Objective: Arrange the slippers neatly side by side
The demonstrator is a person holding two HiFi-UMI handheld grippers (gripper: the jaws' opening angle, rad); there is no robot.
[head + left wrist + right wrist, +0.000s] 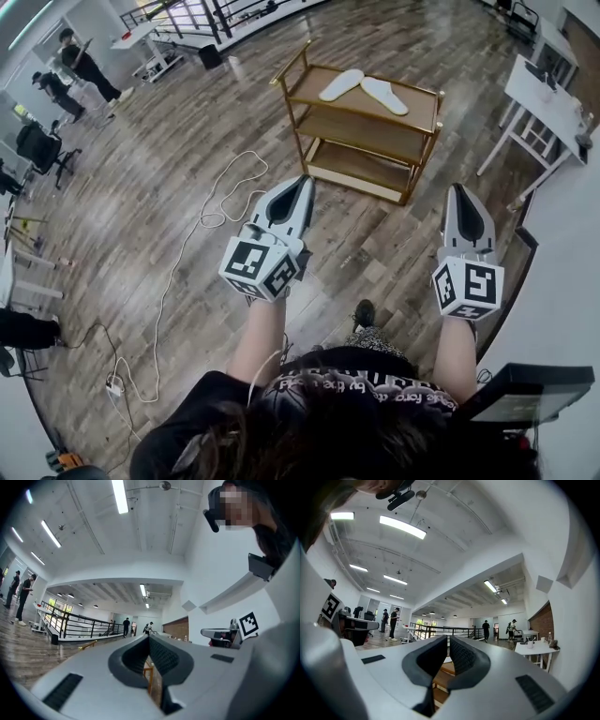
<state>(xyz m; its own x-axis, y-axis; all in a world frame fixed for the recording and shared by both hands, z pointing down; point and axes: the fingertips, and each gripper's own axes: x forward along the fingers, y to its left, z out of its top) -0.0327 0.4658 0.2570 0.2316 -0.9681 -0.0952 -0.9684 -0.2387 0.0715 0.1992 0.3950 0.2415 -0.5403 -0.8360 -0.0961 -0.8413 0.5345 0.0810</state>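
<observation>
Wood floor [141, 169] w/ white cable [168, 284] beside cart [370, 131]; slippers [340, 84] atop, prob. splayed.

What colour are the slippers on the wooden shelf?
White; the slippers show best in the head view.

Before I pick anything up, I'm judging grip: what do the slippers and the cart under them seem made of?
Slippers: white, matte, thin and flat, likely foam or fabric; too small to tell which. Cart: apparently wood, brown shelves with a yellowish frame and a slight sheen.
</observation>
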